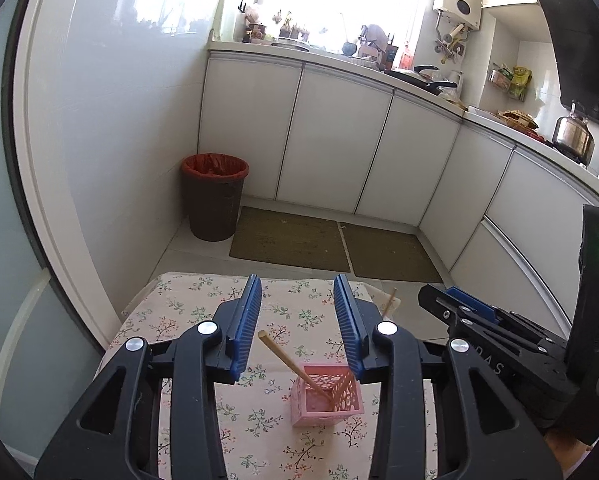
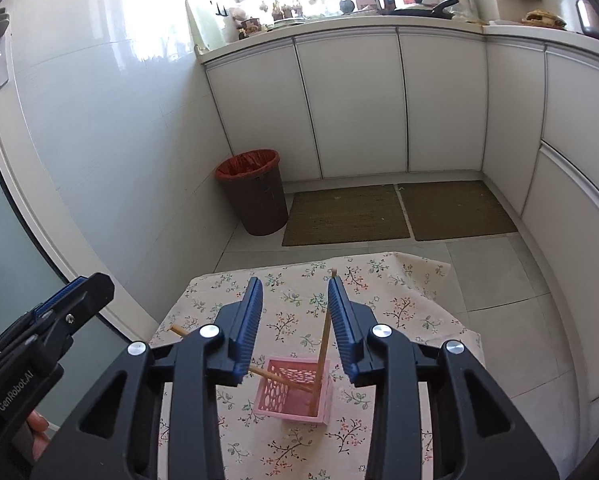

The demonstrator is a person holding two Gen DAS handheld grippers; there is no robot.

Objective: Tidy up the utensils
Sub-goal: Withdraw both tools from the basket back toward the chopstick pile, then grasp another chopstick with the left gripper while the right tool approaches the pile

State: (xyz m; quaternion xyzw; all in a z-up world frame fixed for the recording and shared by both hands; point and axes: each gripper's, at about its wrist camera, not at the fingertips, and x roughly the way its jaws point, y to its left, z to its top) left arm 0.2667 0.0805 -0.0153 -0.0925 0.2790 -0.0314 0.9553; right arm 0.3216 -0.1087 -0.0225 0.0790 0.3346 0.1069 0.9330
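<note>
A pink perforated basket stands on the floral tablecloth. Two wooden chopsticks stand in it. One chopstick leans left, its top between the pads of my left gripper, which is open and touches nothing. The other chopstick stands nearly upright just beside the right pad of my right gripper, whose jaws are apart and not pressing on it. Each gripper shows at the edge of the other's view, the right gripper and the left gripper.
The small table ends just past the fingertips, with tiled floor beyond. A brown bin with a red liner stands in the corner. Two green mats lie before white cabinets. A hand holds the left gripper.
</note>
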